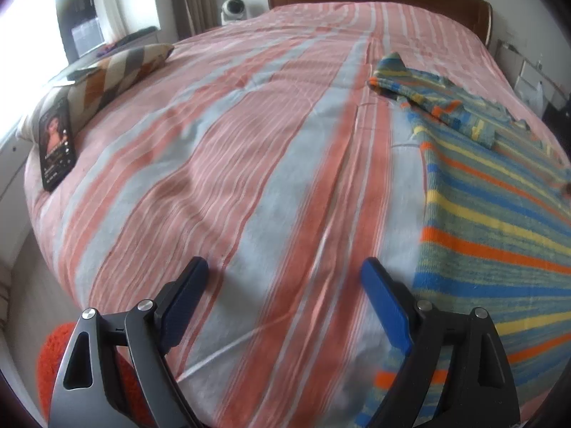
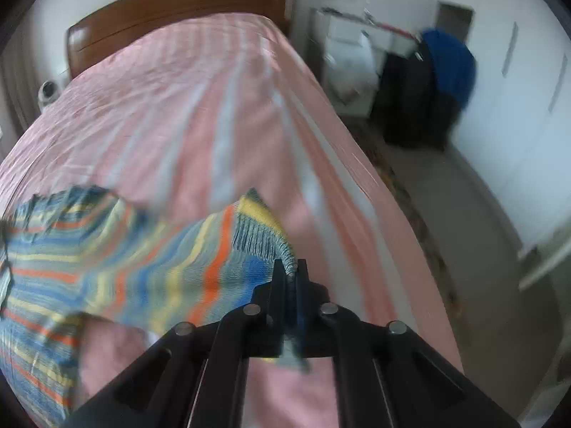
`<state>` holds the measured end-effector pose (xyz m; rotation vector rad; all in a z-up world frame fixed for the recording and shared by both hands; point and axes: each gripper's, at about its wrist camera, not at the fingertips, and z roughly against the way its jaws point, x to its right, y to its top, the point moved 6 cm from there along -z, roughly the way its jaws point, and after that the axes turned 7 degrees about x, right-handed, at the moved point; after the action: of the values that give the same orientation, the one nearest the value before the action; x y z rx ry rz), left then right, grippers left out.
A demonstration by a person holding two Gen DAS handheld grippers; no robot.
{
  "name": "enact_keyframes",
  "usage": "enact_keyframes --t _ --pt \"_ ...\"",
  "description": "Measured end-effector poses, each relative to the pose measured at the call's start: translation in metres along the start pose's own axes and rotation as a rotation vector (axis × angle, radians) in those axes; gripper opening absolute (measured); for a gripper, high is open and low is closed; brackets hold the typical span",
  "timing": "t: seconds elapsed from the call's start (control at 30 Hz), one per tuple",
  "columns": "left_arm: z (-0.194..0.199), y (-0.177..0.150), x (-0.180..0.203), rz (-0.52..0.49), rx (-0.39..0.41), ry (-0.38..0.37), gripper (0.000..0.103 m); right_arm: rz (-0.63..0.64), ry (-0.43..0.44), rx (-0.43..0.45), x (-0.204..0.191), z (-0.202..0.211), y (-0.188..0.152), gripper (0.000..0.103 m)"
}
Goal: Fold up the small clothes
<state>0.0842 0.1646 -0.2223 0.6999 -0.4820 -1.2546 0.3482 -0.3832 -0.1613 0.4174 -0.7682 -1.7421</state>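
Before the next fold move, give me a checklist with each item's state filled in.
1. Right gripper shut on the striped sweater: ok.
2. Pinch holds a good bite of the knit: ok, cloth pokes past the tips.
3. Left gripper open, nothing between its fingers: ok.
4. Left gripper at the sweater's near edge: not ok, it is over bare bedspread.
5. Sweater lies flat: cannot tell, blurred.
6. Phone away from the sweater: ok.

A small knitted garment [image 1: 499, 221] striped in blue, green, yellow and orange lies spread on the pink-and-grey striped bed cover [image 1: 249, 178], toward its right side. One sleeve [image 1: 410, 82] stretches out flat toward the headboard. The other sleeve's ribbed cuff [image 2: 264, 228] is lifted off the cover, pinched at its edge, and the fabric behind it hangs in a slack fold.
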Motion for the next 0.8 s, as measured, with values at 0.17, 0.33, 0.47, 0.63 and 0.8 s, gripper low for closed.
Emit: enact_keyframes --t 0.17,0.33,0.47,0.63,0.8 --pt "-0.001 -0.001 0.000 -0.009 0.003 0.006 0.089 -0.003 -0.046 -0.107 0.009 -0.028 -0.036 0.003" --pt "-0.003 -0.002 0.000 -0.014 0.002 0.012 0.092 -0.089 -0.038 -0.156 0.023 -0.047 -0.059 0.004" --pt "-0.005 -0.001 -0.003 0.000 -0.004 0.019 0.096 -0.160 -0.008 -0.162 0.038 -0.043 -0.058 0.019" --pt "-0.008 -0.002 -0.006 0.029 -0.011 0.020 0.100 -0.031 -0.129 -0.070 0.043 0.003 -0.055 0.030" --pt "-0.009 -0.003 -0.006 0.038 -0.010 0.029 0.102 0.088 -0.024 0.065 -0.033 0.100 -0.068 0.088"
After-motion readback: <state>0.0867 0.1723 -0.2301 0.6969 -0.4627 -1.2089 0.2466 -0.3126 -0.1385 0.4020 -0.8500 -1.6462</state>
